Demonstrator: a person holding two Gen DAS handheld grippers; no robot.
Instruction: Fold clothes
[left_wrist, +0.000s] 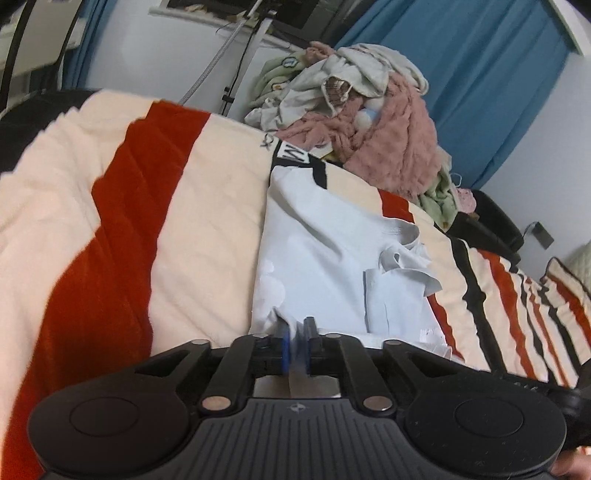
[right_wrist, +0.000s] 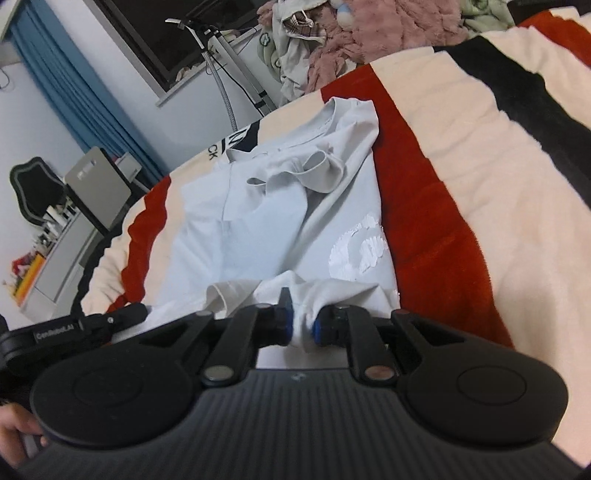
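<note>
A white T-shirt (left_wrist: 325, 258) lies lengthwise on a striped blanket, sides folded inward, with a white print near its hem. My left gripper (left_wrist: 295, 332) is shut on the near edge of the shirt, fabric pinched between its blue pads. In the right wrist view the same T-shirt (right_wrist: 280, 206) stretches away from me, its collar at the far end. My right gripper (right_wrist: 301, 325) is shut on a bunched fold of the shirt's near edge. The left gripper's body (right_wrist: 88, 325) shows at the lower left of that view, close beside the right one.
The cream, red and black striped blanket (left_wrist: 147, 221) covers the bed. A pile of unfolded clothes (left_wrist: 369, 122) with a pink fluffy item sits at the far end. Blue curtains (left_wrist: 480, 74), a desk with a chair (right_wrist: 33, 192) and a stand (right_wrist: 221, 66) lie beyond.
</note>
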